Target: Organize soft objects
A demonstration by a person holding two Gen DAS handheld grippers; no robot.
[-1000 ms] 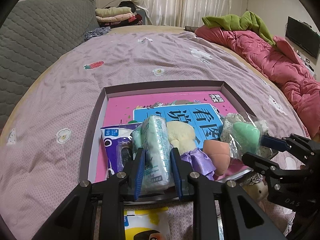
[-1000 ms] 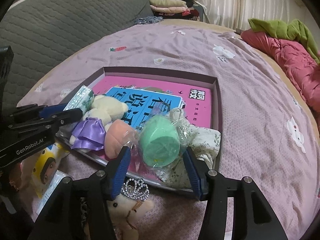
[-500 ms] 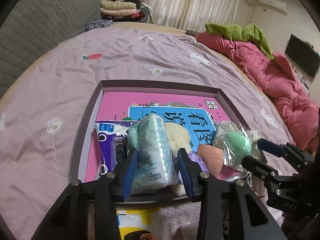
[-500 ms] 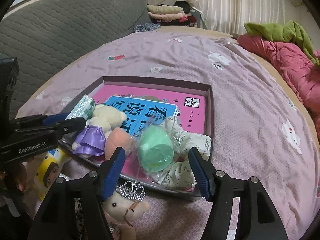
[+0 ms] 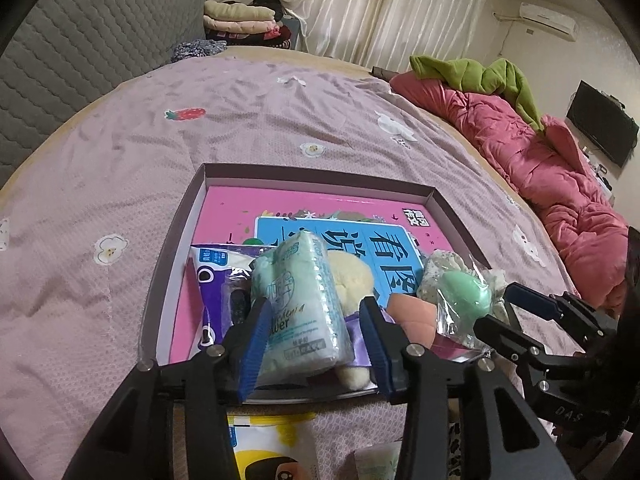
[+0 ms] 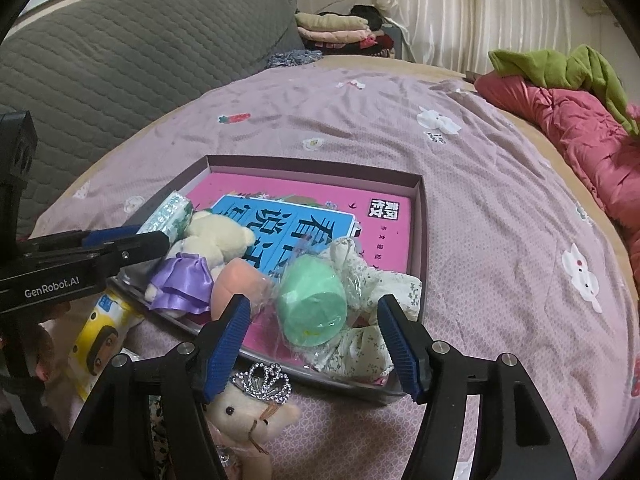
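Note:
A shallow box (image 5: 176, 240) with a pink and blue book inside lies on the bed. In its near end lie a mint tissue pack (image 5: 298, 304), a cream plush bear (image 6: 216, 240) in a purple skirt, a peach sponge (image 6: 236, 280), a green sponge in clear wrap (image 6: 312, 308) and floral cloth (image 6: 360, 344). My left gripper (image 5: 314, 344) is open, its fingers either side of the tissue pack without squeezing it. My right gripper (image 6: 314, 340) is open, its fingers either side of the green sponge and apart from it.
A crowned plush toy (image 6: 248, 404) and a yellow packet (image 5: 272, 452) lie on the purple bedspread in front of the box. A red quilt (image 5: 552, 176) with green cloth lies at the right. A grey headboard (image 6: 120, 60) and folded clothes (image 6: 336, 28) stand behind.
Both grippers opened wider and let go: the left released the tissue pack, the right released the green sponge. Both drew back and up slightly; the objects stay in the box.

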